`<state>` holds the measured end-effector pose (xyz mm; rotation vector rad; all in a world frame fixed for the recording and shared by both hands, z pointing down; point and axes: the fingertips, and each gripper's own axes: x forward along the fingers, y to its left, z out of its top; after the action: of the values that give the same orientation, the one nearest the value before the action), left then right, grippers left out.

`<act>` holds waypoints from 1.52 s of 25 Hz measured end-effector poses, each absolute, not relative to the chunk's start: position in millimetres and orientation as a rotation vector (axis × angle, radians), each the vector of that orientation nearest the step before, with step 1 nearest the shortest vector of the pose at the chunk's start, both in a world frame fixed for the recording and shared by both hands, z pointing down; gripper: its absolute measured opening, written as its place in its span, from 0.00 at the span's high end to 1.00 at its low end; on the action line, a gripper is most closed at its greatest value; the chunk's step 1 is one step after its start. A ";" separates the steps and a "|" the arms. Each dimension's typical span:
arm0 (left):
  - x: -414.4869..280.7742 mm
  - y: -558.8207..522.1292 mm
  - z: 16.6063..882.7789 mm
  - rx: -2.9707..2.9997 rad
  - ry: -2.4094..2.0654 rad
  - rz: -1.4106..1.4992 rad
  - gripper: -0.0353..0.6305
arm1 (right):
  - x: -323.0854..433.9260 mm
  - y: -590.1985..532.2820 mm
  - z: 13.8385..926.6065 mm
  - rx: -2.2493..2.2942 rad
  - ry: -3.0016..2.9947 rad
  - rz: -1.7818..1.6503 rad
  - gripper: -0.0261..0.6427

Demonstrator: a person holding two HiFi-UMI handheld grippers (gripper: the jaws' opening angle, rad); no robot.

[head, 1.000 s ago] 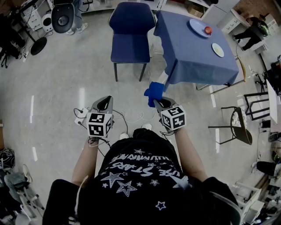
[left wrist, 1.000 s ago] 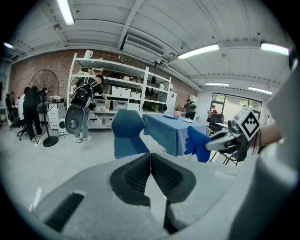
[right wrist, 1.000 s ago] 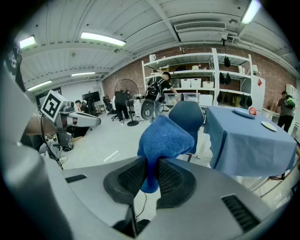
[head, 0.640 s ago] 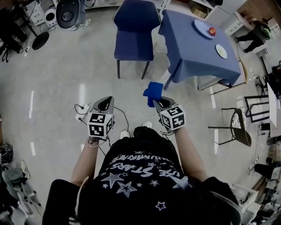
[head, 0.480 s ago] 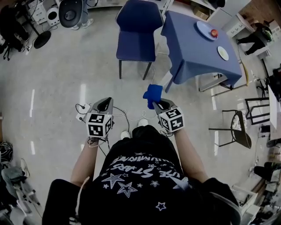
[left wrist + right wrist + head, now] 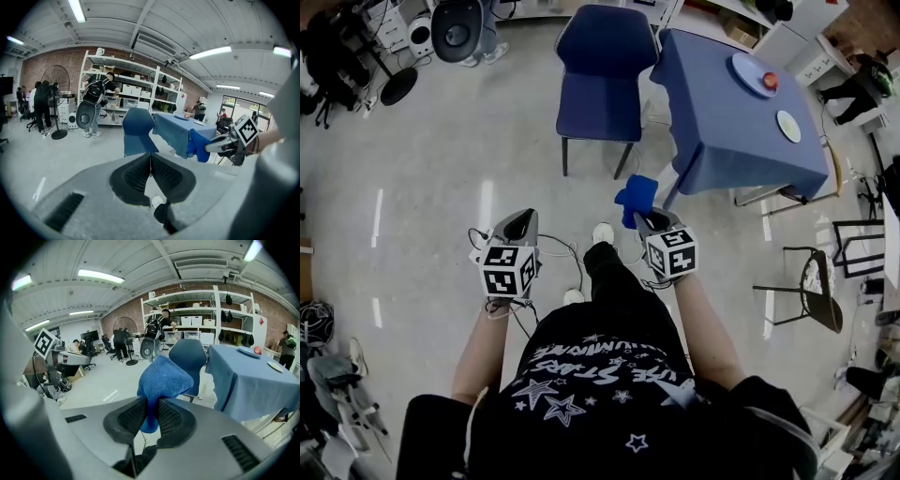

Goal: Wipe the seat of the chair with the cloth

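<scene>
Gripping a crumpled blue cloth [image 6: 637, 198] in the right tongs [image 6: 644, 218], with left tongs [image 6: 520, 219] alongside, well short of the blue padded chair [image 6: 598, 101] beside the blue-draped tabletop [image 6: 727, 117].

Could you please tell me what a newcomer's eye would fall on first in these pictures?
The bright blue cloth stands out, pinched in the right gripper near the middle of the head view. Beyond it stands the blue chair, its seat bare, with a blue-draped table close beside it toward the right of that view. The left gripper is shut and empty.
</scene>
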<state>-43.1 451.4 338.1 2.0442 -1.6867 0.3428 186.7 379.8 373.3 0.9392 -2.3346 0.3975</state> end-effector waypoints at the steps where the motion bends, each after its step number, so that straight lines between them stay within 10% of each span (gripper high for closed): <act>1: -46.0 447.1 340.0 2.035 -1.694 0.354 0.92 | 186.6 372.1 378.3 0.935 -2.335 0.414 0.88; 38: -120.5 113.1 368.1 1.921 -1.653 0.491 0.91 | 125.0 51.7 446.9 0.847 -2.243 0.625 0.88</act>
<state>-120.5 113.1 368.1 1.9208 -1.6533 0.4908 125.0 51.7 446.9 0.8470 -2.2433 0.6253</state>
